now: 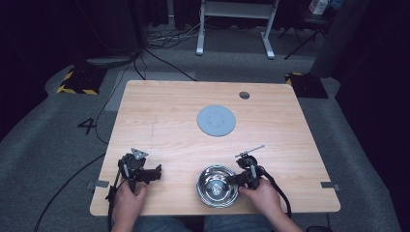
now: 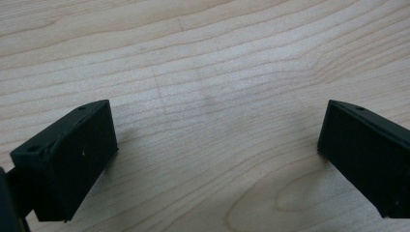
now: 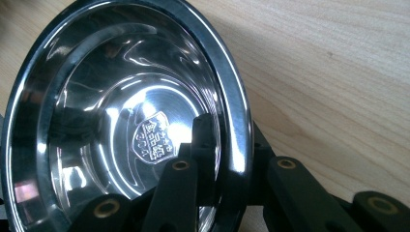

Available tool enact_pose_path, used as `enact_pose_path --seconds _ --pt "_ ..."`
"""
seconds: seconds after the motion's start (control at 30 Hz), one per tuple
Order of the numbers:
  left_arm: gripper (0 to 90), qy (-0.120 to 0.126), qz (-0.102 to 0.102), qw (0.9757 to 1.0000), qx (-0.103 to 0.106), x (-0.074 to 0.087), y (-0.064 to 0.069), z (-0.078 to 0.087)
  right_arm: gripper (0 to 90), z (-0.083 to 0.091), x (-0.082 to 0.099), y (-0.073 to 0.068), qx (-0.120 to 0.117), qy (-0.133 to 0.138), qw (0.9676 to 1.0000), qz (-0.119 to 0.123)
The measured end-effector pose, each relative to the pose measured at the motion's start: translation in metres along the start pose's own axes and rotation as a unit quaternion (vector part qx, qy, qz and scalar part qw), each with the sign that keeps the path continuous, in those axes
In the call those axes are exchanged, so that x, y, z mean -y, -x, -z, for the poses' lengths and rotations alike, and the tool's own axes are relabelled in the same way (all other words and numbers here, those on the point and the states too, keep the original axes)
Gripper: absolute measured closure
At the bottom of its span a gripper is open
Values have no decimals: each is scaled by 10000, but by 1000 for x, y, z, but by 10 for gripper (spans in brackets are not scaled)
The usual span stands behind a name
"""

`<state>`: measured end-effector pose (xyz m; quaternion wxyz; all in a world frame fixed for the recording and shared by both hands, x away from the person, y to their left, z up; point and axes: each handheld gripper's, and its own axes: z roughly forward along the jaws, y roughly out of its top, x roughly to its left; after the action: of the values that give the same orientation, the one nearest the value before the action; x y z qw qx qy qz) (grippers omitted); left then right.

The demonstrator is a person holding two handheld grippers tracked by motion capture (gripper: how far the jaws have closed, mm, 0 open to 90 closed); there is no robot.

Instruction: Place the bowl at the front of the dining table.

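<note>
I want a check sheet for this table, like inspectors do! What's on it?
Surface: wooden table, bare grain, a cable hole at the far edge.
Job's things: shiny steel bowl near the front edge.
Clutter: grey round disc mid-table.
Grippers: right gripper shut on the bowl's rim, one jaw inside, one outside; left gripper open over bare wood.
Cables: black cable trailing off the left side.
Surroundings: grey carpet, white desk legs behind.

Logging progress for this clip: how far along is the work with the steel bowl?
Done: the right tongs have closed on the steel bowl's rim, one jaw inside and one outside. In hand: that grip, with the bowl near the table's front edge. Left: lifting and moving it, perhaps to the grey round mat, which lies bare. The left tongs rest open over bare wood.
</note>
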<state>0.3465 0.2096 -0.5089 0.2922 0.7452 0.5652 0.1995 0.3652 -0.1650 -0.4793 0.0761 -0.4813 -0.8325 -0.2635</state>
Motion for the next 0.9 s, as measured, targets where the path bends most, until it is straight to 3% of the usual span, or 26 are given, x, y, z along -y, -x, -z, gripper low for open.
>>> enact_pose_path --seconds 0.23,0.53,0.9 --pt "5 -1 -1 10000 1 0 0 0 838 0 0 -1 20 0 10000 24" --pt "5 -3 2 10000 0 0 0 0 867 7 0 -4 69 193 9998 58" --pt "5 -4 2 10000 1 0 0 0 862 31 -4 -10 720 599 9947 418"
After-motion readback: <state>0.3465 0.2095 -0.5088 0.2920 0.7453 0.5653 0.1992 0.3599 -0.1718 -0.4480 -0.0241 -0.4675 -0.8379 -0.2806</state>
